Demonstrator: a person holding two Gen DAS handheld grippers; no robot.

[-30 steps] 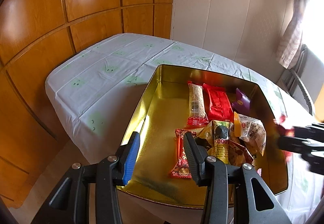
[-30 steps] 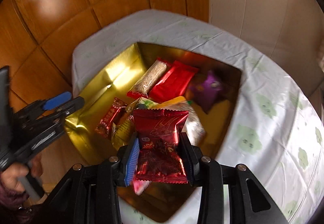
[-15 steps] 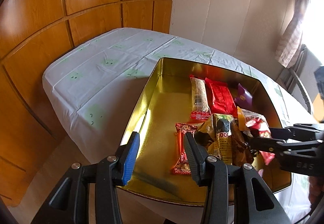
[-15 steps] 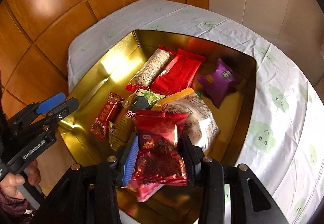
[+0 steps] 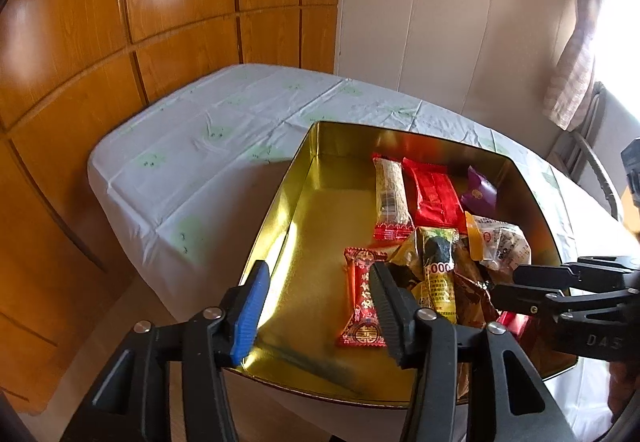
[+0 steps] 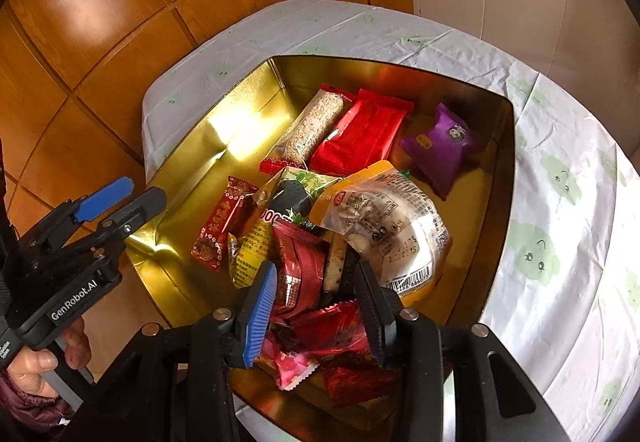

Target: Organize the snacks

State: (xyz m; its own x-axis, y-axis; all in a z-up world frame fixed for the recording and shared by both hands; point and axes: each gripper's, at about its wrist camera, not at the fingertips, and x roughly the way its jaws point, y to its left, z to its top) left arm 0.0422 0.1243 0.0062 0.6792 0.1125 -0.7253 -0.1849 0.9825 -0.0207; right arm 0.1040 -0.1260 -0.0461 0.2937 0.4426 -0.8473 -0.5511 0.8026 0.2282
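Right wrist view showed the right gripper (image 6: pixel 316 306) low over the gold metal tin (image 6: pixel 502 178), its jaws apparently released around a dark red foil snack packet (image 6: pixel 304 266) resting on the pile. The left gripper (image 5: pixel 316 306) had just been opening, empty.

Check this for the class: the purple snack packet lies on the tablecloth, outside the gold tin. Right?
Not right. The purple snack packet lies inside the gold tin, near its far right corner, not on the tablecloth. The right wrist view shows it plainly.
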